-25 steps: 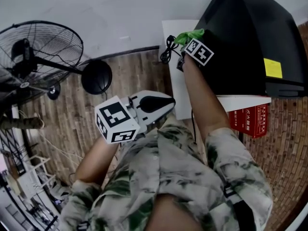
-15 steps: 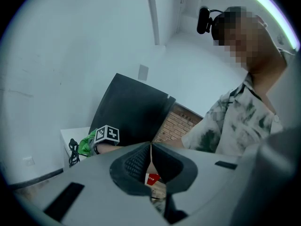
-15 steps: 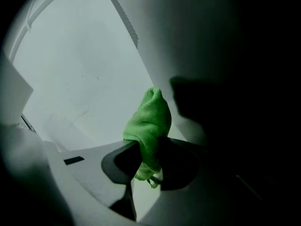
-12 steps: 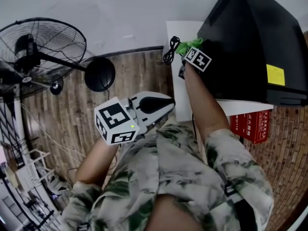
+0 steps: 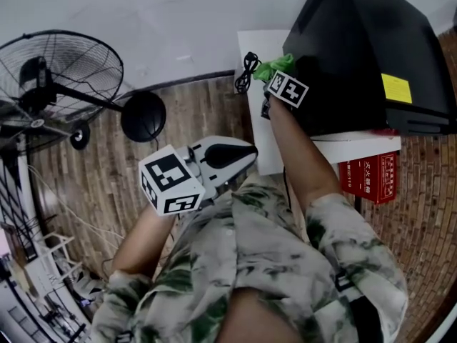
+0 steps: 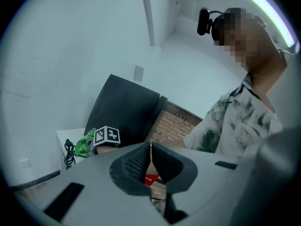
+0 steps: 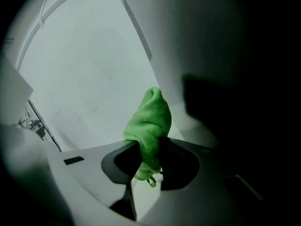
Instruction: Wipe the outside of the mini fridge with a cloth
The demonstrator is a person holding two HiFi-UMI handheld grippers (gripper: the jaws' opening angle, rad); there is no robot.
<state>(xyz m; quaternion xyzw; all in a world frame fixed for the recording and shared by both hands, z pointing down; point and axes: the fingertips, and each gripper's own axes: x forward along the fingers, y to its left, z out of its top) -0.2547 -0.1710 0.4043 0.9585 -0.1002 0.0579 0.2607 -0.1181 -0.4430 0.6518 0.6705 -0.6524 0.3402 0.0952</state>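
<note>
Wall [image 5: 178,20]: plain white, with a dark skirting strip [image 5: 193,77] at its foot and a small plate [image 6: 138,73] higher up. Floor [image 5: 107,177]: brown wood-look planks. Fan [image 5: 61,84]: black pedestal type, wire cage at left, round base [image 5: 143,116] near the wall. Table [image 5: 260,120]: white, against the wall, with a coiled black cable [image 5: 248,71] at its back corner. Red box [image 5: 370,176]: printed, just beside the table. Brickwork [image 5: 421,206]: at right, wall or floor unclear. Rack [image 5: 43,263]: white, cluttered, lower left. Light strip [image 6: 265,13]: overhead, lit.

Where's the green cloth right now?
Head view, upper middle: the green cloth is clamped in the right hand-held gripper, up against the side of the black mini fridge, beside the coiled black cable.
</note>
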